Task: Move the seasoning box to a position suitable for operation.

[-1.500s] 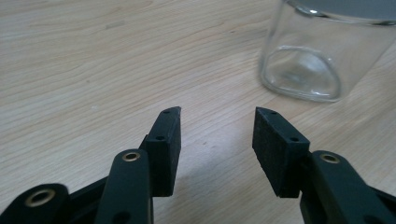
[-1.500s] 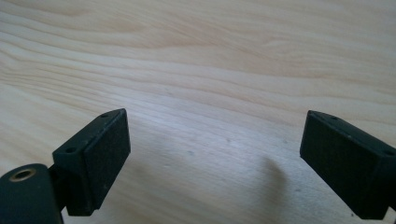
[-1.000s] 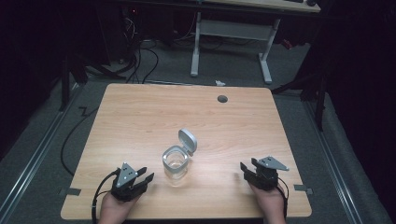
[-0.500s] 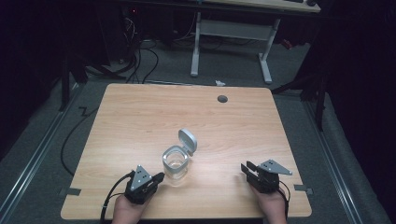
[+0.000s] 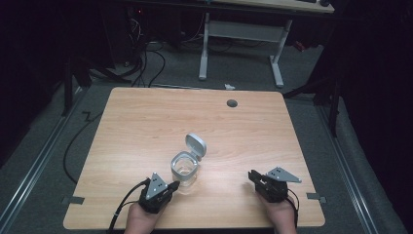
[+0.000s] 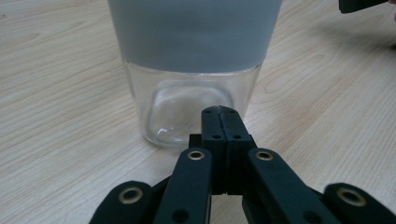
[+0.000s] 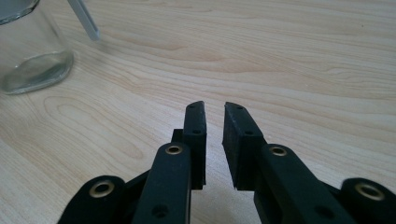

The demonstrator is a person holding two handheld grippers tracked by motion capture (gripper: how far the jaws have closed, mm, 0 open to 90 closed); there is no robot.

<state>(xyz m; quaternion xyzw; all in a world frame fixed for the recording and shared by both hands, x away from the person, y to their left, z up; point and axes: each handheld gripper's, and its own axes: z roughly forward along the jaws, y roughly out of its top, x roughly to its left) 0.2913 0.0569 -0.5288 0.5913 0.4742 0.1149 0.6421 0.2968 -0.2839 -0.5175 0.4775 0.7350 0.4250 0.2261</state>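
**Left gripper noses up to the jar**

Left gripper [image 6: 219, 116] has its two black jaws pressed flat together, with nothing between them. Its tip sits low, near the table top, and points straight at the bottom of the jar [image 6: 191, 84]. From the high view the left gripper [image 5: 171, 186] looks to be just beside the jar [image 5: 185, 169], maybe touching it; I cannot tell which. Closed jaws cannot grab a thing this wide, so my guess is that the tip is there to push the jar or to hold it in place.

Right gripper [image 7: 214, 116] has its jaws a little way apart, with a thin gap and nothing in it. It rests low over bare wood, well apart from the jar, which shows at the top left corner of its own view. In the high view the right gripper [image 5: 254, 176] sits near the front edge of the table [image 5: 146, 117], on the person's right. It looks like it is waiting for its turn.

The jar stands upright near the front middle of the table, between the two grippers but much closer to the left one. It is clear glass with a grey band round the top. Its lid [image 5: 196, 145] is flipped open and tilts up at the far side, so the mouth is open. The jar looks empty.
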